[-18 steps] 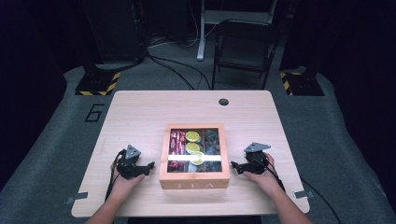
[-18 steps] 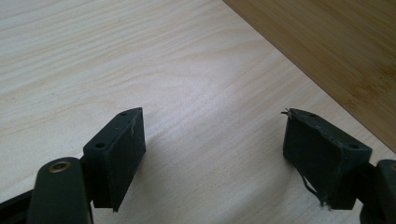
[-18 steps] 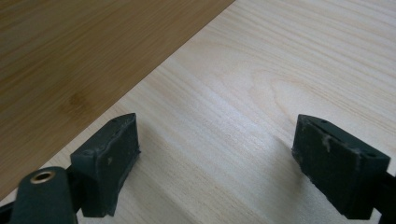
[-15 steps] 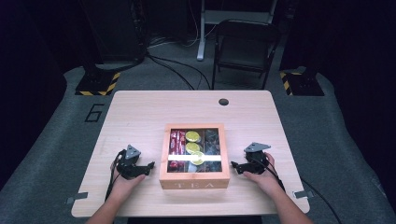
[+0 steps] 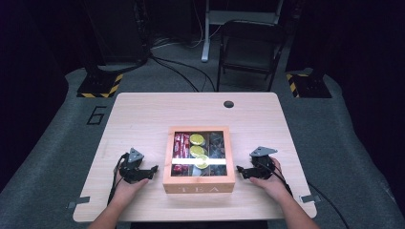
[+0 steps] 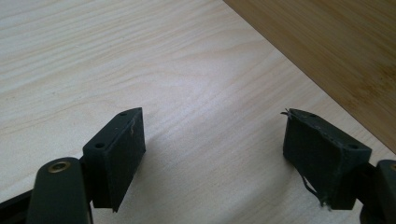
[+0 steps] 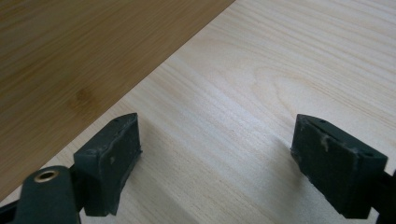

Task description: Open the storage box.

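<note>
Black and wide apart, the jaws of the left gripper (image 6: 212, 158) rest low over the pale wooden table (image 6: 140, 60) with nothing between them, the darker bamboo side of the square wooden tea box with a clear lid (image 6: 336, 51) filling the upper right corner of the left gripper view. The right gripper (image 7: 215, 163) mirrors it, its two black jaws spread just as far and holding nothing, with the box's brown wall (image 7: 84, 51) crossing the upper left of its own view. From the high view, the left gripper (image 5: 148, 171) sits just beside the box's left wall and the right gripper (image 5: 243, 171) just beside its right wall, each held by a hand whose forearm comes in from the table's near edge; neither visibly touches the wood. The box (image 5: 199, 185), lettered TEA on its front, stands near the middle of the table's near half, lid down. Through the lid show red packets (image 5: 180, 145) in the left compartment, round yellow-green pieces (image 5: 197, 140) down the middle one, and dark contents (image 5: 217, 143) on the right. A small dark round hole (image 5: 229, 104) marks the table's far side, and a black folding chair (image 5: 248, 47) stands on the grey floor beyond.
</note>
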Available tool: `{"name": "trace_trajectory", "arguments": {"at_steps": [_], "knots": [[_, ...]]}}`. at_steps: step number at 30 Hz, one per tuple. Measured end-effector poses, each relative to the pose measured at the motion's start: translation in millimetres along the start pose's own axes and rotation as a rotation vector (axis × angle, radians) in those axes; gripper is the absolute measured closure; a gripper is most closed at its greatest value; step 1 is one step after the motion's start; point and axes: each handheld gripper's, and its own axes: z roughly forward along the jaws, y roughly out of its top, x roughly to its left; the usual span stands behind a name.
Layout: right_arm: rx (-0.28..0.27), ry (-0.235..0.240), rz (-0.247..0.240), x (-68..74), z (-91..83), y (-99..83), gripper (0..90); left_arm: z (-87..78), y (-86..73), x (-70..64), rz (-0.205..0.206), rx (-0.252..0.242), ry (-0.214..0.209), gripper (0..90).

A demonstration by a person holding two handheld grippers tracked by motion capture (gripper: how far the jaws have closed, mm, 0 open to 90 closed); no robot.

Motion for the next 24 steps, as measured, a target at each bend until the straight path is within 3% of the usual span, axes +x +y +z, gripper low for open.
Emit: {"name": "trace_trajectory", "arguments": {"at_steps": [11,18,24], "knots": [[-0.001,0.009,-0.018,-1.9,-0.7,-0.3,17.3,-1.8,-0.9,3.1,0.002,-0.003,-0.013,24.2],[0.009,0.02,-0.028,-5.8,-4.9,1.3,34.0,-1.7,-0.7,2.8,0.0,-0.006,0.0,25.0],[0.028,0.038,0.014,-8.0,-9.9,2.8,46.4,-6.7,2.6,8.9,-0.068,0.018,-0.02,35.6]]}}
